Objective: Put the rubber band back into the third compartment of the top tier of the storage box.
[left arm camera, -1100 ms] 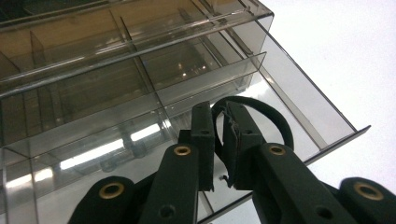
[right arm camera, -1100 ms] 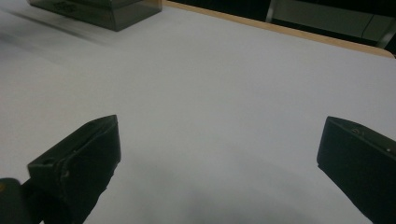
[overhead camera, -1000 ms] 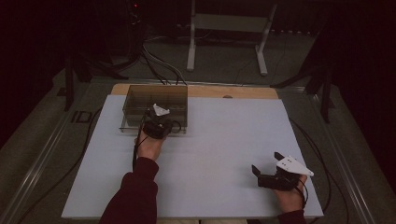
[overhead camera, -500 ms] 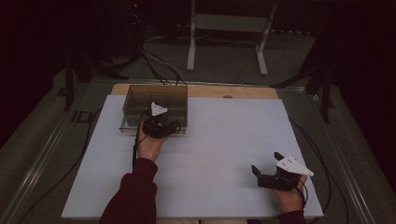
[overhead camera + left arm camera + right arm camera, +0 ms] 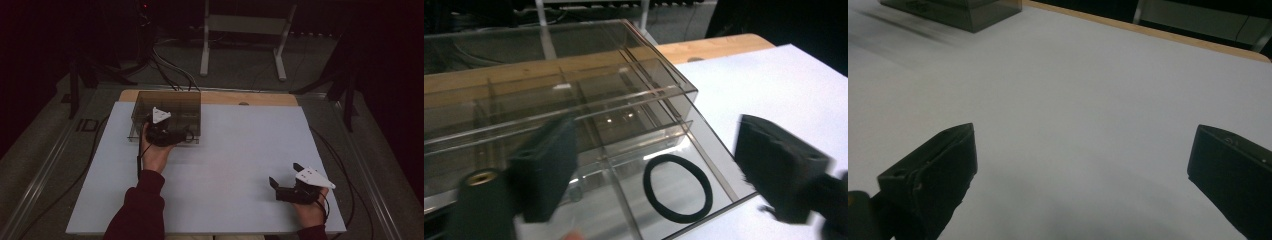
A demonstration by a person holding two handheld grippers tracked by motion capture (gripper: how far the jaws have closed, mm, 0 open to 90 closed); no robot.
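At the far left, letters that look like "ID" (image 5: 89, 124) mark the floor beside the table (image 5: 240, 150). The left gripper (image 5: 659, 165) hangs over the clear divided box (image 5: 167, 116) at the table's back left, jaws just opened wide, pressing nothing; below them a black ring (image 5: 678, 188) lies flat in a front compartment. Well apart at the front right, the right gripper (image 5: 286, 181) rests with jaws wide over bare white surface.

We see a table (image 5: 260, 97) with a wooden top, almost wholly covered by a pale sheet (image 5: 225, 160). On the sheet, toward the far left corner, sits a clear smoky plastic box (image 5: 167, 107) with compartments. A black elastic ring (image 5: 678, 187) lies flat in one compartment.
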